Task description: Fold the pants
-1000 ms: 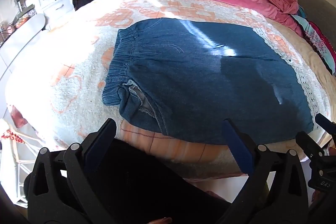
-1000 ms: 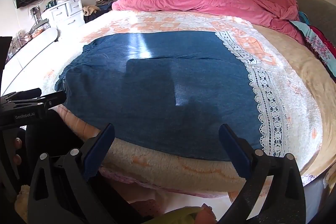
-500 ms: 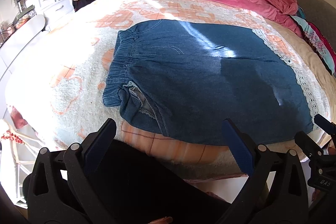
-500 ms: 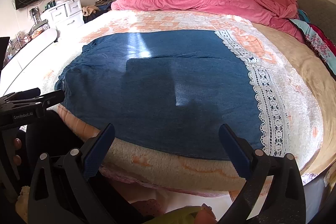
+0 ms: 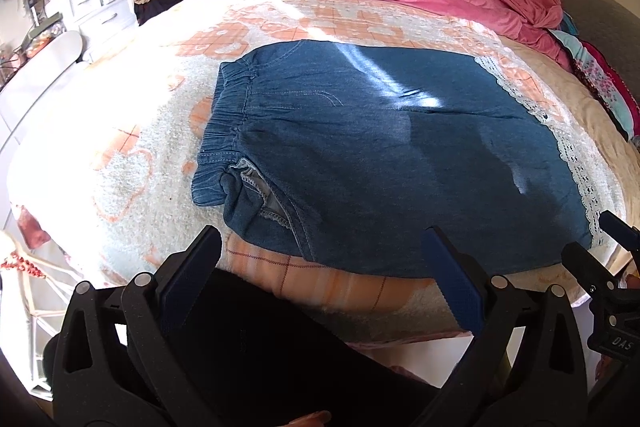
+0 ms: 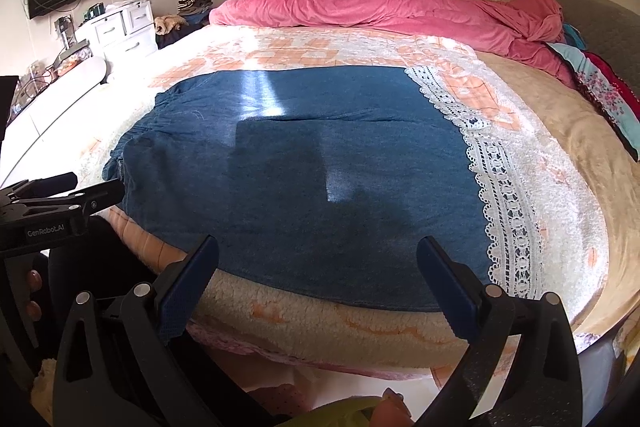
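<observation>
The pants (image 5: 380,163) are lying flat on the bed (image 5: 120,131), folded in half lengthwise, with the elastic waistband (image 5: 224,115) sitting at about 9 o'clock in the left wrist view and the lace-trimmed hem (image 6: 492,195) running off toward 3 o'clock in the right wrist view. The left hand-held gripper (image 5: 320,275) is hovering off the near edge of the bed at 6 o'clock, its jaws spread wide and gripping nothing, just short of the bunched corner (image 5: 256,199) where the lining is showing. The right hand-held gripper (image 6: 316,275) is likewise hanging with jaws spread and empty, short of the near denim edge. In my judgement the next fold is not yet started. Done well, it calls for smoothing that bunched corner first, then pinching both layers together at matching points, lifting evenly, and laying hem to waistband so the edges are meeting squarely.
</observation>
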{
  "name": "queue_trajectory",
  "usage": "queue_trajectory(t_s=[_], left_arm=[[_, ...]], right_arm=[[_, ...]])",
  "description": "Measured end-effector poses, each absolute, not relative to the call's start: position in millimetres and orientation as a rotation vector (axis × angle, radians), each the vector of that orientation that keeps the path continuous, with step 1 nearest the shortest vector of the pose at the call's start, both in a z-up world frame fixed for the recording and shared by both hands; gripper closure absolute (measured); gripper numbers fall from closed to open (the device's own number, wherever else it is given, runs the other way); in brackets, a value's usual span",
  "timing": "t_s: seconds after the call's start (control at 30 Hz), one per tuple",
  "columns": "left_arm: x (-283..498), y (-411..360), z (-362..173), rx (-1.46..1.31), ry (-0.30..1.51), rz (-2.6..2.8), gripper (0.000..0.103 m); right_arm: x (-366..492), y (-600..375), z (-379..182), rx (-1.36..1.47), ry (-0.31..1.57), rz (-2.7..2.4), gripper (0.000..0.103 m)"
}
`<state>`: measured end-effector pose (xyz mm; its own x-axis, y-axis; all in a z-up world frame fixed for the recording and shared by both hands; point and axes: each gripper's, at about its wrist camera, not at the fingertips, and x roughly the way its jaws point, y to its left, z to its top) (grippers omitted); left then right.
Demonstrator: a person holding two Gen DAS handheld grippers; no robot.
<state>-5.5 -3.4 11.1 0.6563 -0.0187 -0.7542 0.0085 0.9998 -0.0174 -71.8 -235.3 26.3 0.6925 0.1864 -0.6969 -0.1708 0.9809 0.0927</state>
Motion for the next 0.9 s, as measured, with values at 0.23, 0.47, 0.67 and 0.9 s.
queue_trajectory(t_s=[0.23,0.47,0.67,0.9], left_arm=[[-6.4,-7.6,11.7,-0.006,0.856,-0.024,0.009],[-6.9,-7.7,12.4,-0.006,0.854,-0.027,0.009],[-6.4,-8.8,12.5,-0.005,0.855,-0.023,0.009],[-4.3,-10.3,12.5,-0.005,0.851,-0.025,0.009]], right_arm=[[-74.6,-236.2,28.5,0.017,0.77,0.197,0.004],[-75.2,-236.1,29.0,0.017,0.769,0.197,0.004],[-73.5,-236.0,27.8,0.016,0.774,0.2,0.004],[-71.5,-234.6,26.0,0.014,0.775,0.203,0.004]])
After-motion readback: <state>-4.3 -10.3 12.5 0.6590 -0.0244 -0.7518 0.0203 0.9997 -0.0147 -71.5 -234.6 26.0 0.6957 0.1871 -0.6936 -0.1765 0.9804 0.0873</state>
